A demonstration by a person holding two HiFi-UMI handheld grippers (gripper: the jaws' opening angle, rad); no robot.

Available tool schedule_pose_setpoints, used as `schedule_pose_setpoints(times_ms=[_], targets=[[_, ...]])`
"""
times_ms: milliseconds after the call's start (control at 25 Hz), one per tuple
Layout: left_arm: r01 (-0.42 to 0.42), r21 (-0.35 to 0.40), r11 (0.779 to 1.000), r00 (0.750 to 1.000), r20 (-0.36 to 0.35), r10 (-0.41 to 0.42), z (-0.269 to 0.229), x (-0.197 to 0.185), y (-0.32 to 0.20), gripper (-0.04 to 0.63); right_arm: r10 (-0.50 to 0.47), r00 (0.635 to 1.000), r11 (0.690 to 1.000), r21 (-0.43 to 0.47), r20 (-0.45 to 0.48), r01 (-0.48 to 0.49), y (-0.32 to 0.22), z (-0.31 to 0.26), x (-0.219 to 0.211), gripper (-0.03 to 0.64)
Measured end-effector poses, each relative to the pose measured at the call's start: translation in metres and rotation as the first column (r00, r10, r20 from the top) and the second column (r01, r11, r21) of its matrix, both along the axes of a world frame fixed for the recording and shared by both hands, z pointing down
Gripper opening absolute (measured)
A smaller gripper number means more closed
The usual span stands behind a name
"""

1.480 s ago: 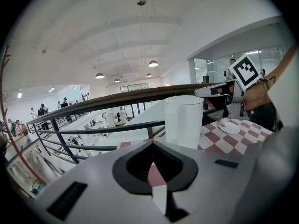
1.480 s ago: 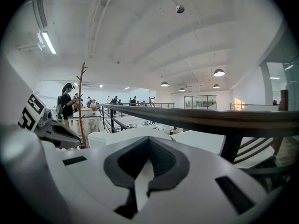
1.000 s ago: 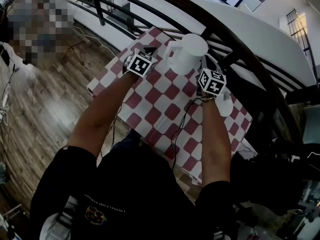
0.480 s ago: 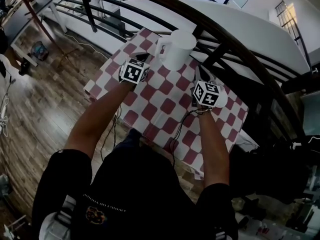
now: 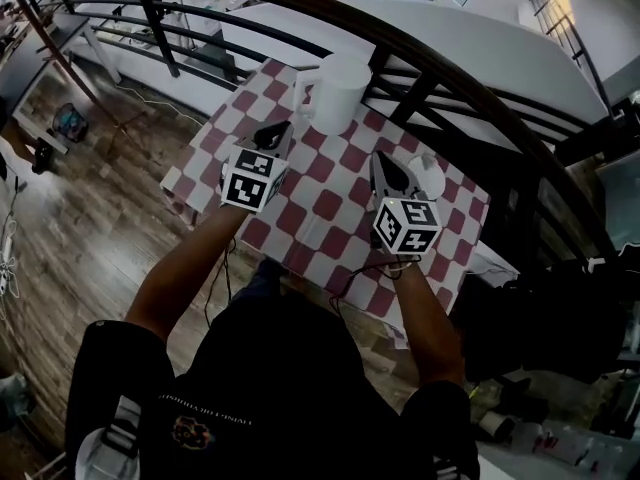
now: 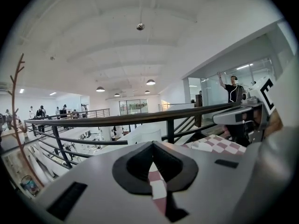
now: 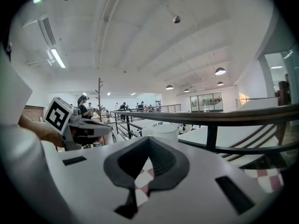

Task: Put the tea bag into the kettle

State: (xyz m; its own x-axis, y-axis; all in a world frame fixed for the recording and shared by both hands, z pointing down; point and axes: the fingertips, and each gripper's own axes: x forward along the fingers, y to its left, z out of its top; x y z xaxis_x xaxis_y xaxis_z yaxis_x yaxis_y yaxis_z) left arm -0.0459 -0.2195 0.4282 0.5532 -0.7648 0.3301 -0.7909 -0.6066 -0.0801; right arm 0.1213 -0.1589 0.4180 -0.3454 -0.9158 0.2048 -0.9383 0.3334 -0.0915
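While the head view gives you the whole layout, only the gripper views let you actually check the fingers. From above there's a desk (image 5: 300, 233) under a red-and-white checked cloth (image 5: 330, 203), pushed up against a dark curved railing (image 5: 420, 53). The white kettle (image 5: 338, 88) stands upright near the desk's far edge, just beside that railing. The left gripper (image 5: 277, 133) hangs over the cloth on the near-left side of the kettle. The right gripper (image 5: 382, 163) is further right and closer to the person, and both point toward the railing. A small white round thing (image 5: 428, 173) lies on the cloth just beside the right gripper, no idea what it is.

Left gripper view: fingers pressed together at the tips, nothing between them, just checked cloth showing through the slit. The right gripper shows at that view's right edge. Right gripper view is the same deal, fingers together and empty, with the kettle straight ahead past the tips and the left gripper off to the left.

Tea bag: can't spot it in any view. Only the gripper views catch the people (image 7: 122, 106) far off beyond the railing.
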Motion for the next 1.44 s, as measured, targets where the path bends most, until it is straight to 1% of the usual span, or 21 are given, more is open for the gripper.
schedule_pose_setpoints(times_ms=[120, 280, 480, 680, 840, 1000, 1280, 1440], targets=[[-0.029, 0.01, 1.0, 0.999, -0.028, 0.03, -0.02, 0.005, 0.033, 0.0, -0.022, 1.0, 0.999, 0.024, 0.019, 0.021, 0.039, -0.026, -0.011, 0.012], [-0.075, 0.004, 0.997, 0.996, -0.053, 0.075, -0.032, 0.011, 0.083, 0.0, -0.072, 0.997, 0.996, 0.054, 0.012, 0.072, 0.091, -0.049, -0.03, 0.012], [-0.149, 0.008, 0.989, 0.988, -0.04, 0.149, -0.034, 0.025, 0.147, 0.0, -0.111, 0.994, 0.992, 0.061, 0.007, 0.11, 0.15, -0.051, -0.05, 0.012], [-0.175, -0.007, 0.985, 0.984, -0.027, 0.175, -0.029, 0.032, 0.194, 0.0, -0.1, 0.995, 0.991, 0.083, -0.01, 0.101, 0.187, -0.057, -0.058, 0.012], [-0.176, -0.035, 0.984, 0.984, -0.037, 0.175, -0.023, 0.039, 0.213, 0.0, -0.091, 0.996, 0.994, 0.064, -0.012, 0.092, 0.202, -0.056, -0.057, 0.012], [-0.186, -0.06, 0.981, 0.982, -0.032, 0.184, -0.017, 0.044, 0.225, 0.0, -0.048, 0.999, 0.995, 0.093, 0.023, 0.046, 0.206, -0.057, -0.048, 0.012], [-0.21, -0.063, 0.976, 0.978, -0.023, 0.209, -0.02, 0.055, 0.233, 0.0, -0.038, 0.998, 0.997, 0.067, 0.046, 0.035, 0.216, -0.048, -0.044, 0.012], [-0.22, -0.064, 0.973, 0.975, -0.022, 0.219, -0.02, 0.061, 0.234, 0.0, -0.036, 0.999, 0.997, 0.065, 0.029, 0.035, 0.217, -0.047, -0.042, 0.012]])
